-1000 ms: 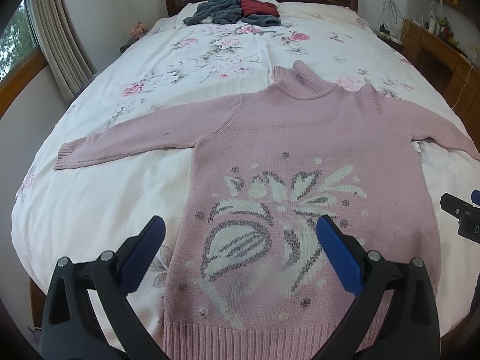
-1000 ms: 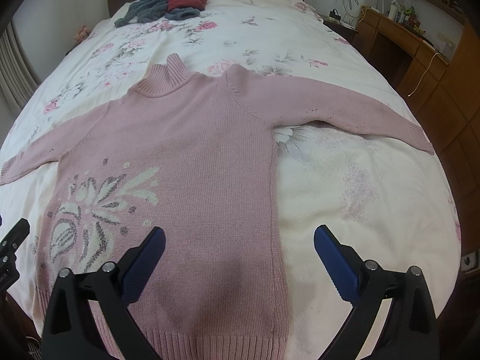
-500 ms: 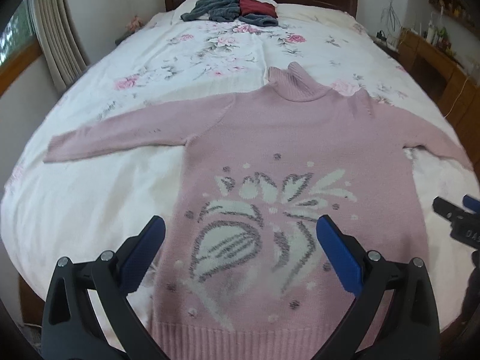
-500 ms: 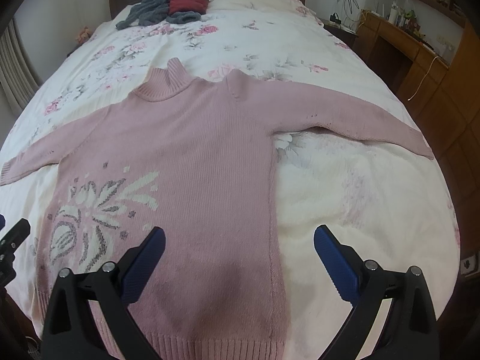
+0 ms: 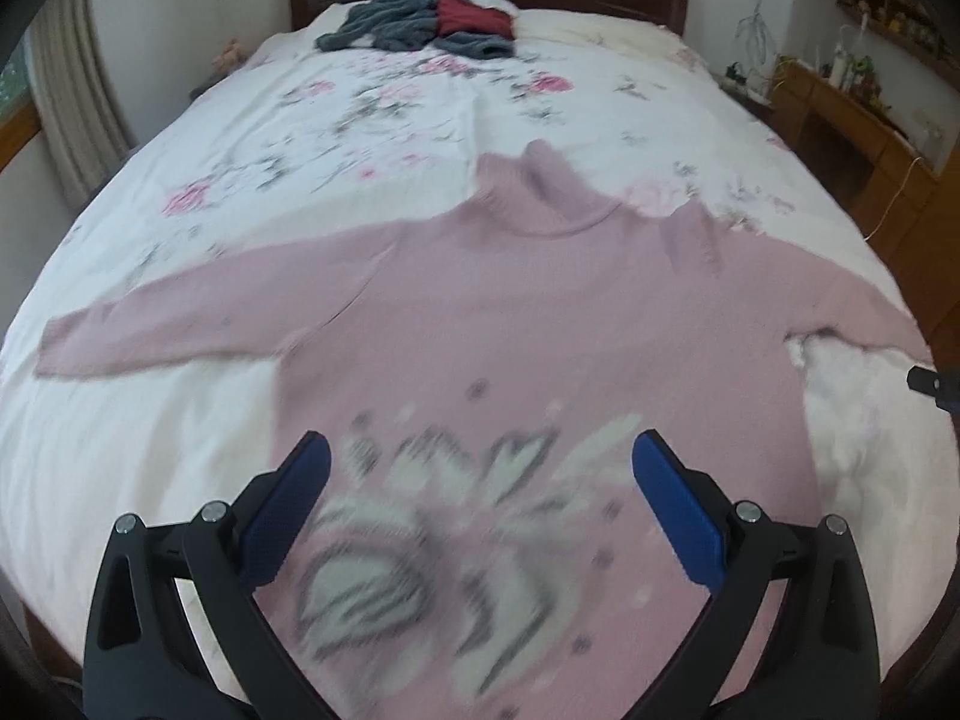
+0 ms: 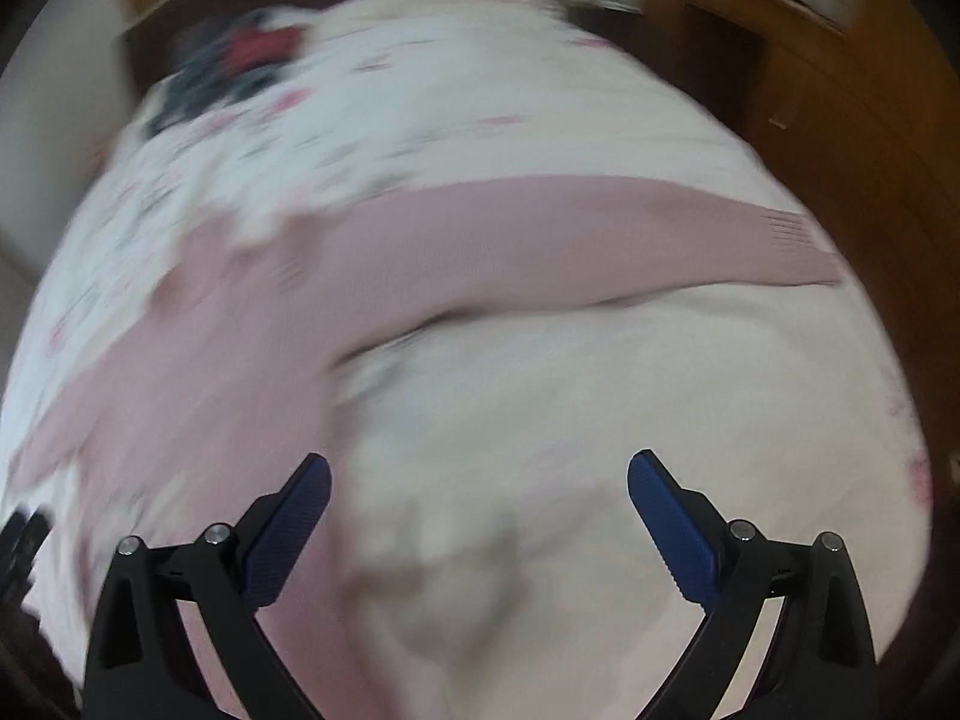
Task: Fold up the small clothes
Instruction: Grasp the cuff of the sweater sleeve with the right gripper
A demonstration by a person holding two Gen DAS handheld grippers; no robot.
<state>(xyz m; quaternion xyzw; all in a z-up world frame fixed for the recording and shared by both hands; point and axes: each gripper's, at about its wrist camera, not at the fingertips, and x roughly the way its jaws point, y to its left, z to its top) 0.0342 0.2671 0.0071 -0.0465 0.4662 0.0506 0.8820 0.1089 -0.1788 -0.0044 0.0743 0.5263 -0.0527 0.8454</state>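
Left claw point(image 5: 480, 468): we hold it spread wide, empty, above the sweater's patterned front.
Right claw point(image 6: 479, 477): released, over bare bedspread point(image 6: 540, 420).
Pink sweater point(image 5: 540, 312): flat ahead, sleeves out, ready for folding.
Right sleeve point(image 6: 600, 234): beyond our right claw, probably the first grab.

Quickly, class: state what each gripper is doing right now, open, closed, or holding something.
Left gripper: open, holding nothing, above the pink sweater.
Right gripper: open, holding nothing, above the bedspread beside the sweater's sleeve.

Right gripper point(image 6: 479, 480) now over bare bedspread point(image 6: 540, 420) beside the sweater's sleeve point(image 6: 600, 234) (view blurred).
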